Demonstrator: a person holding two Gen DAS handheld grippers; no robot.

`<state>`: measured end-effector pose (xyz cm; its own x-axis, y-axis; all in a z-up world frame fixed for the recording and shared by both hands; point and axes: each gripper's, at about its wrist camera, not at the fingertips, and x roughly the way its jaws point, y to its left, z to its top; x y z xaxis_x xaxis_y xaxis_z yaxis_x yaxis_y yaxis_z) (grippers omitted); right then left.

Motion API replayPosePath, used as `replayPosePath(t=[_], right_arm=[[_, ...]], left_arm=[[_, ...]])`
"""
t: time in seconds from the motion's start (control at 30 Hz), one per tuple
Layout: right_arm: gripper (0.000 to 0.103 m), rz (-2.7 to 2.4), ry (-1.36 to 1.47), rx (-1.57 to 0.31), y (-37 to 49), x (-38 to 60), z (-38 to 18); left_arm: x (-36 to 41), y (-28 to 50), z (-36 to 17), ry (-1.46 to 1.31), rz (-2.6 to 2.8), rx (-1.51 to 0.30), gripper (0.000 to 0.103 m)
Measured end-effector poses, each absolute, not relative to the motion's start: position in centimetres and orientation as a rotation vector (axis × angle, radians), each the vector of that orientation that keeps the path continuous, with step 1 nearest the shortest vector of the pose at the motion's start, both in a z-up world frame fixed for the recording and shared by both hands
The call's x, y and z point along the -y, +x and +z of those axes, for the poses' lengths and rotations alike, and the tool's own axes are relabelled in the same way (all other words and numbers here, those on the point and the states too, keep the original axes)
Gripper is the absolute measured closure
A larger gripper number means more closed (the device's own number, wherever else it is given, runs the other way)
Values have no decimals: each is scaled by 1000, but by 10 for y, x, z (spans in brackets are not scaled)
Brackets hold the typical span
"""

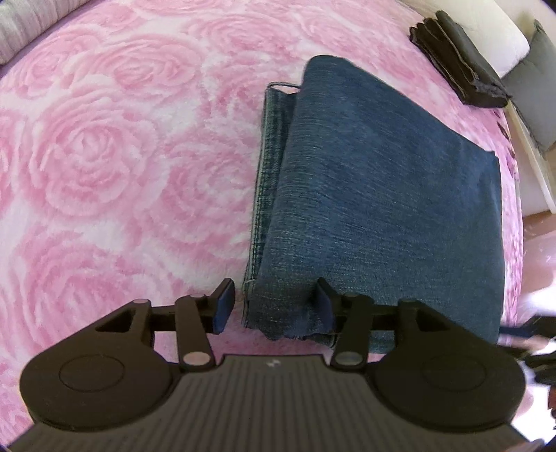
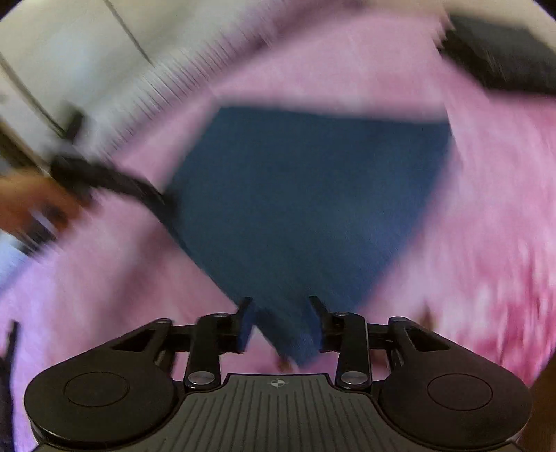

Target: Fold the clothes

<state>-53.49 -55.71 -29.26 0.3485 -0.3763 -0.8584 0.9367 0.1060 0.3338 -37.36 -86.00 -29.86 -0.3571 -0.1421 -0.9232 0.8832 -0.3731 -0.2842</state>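
Folded blue jeans (image 1: 375, 194) lie on a pink rose-patterned bedspread (image 1: 104, 156). My left gripper (image 1: 274, 306) is open, its jaws standing on either side of the jeans' near left corner. The right wrist view is blurred by motion; there the jeans (image 2: 305, 194) fill the middle and my right gripper (image 2: 281, 323) is open with the jeans' near corner between its fingers. The left gripper (image 2: 104, 180) shows as a dark blur at the jeans' left edge.
A folded black garment (image 1: 458, 59) lies at the far right of the bed, also visible in the right wrist view (image 2: 504, 55). A white and grey cushion (image 1: 535, 80) and the bed's right edge lie beyond it. A striped pillow (image 1: 24, 24) sits far left.
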Motion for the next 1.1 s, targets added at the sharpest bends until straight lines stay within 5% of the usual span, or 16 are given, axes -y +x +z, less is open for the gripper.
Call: replayPosePath(t=[0.13, 0.27, 0.5, 0.73, 1.1], right_arm=[[68, -1093, 1068, -746, -541, 552, -301], [68, -1097, 996, -722, -537, 550, -268], [68, -1080, 1009, -615, -531, 568, -241], [68, -1089, 970, -577, -545, 601, -218], [68, -1218, 882, -647, -587, 704, -280]], left_arm=[[856, -373, -288, 1114, -1806, -1080, 53], [838, -375, -257, 1165, -1873, -928, 66], [837, -406, -213, 1151, -2046, -657, 66], [891, -464, -237, 1167, -2145, -558, 69], [934, -466, -292, 1231, -2081, -677, 77]])
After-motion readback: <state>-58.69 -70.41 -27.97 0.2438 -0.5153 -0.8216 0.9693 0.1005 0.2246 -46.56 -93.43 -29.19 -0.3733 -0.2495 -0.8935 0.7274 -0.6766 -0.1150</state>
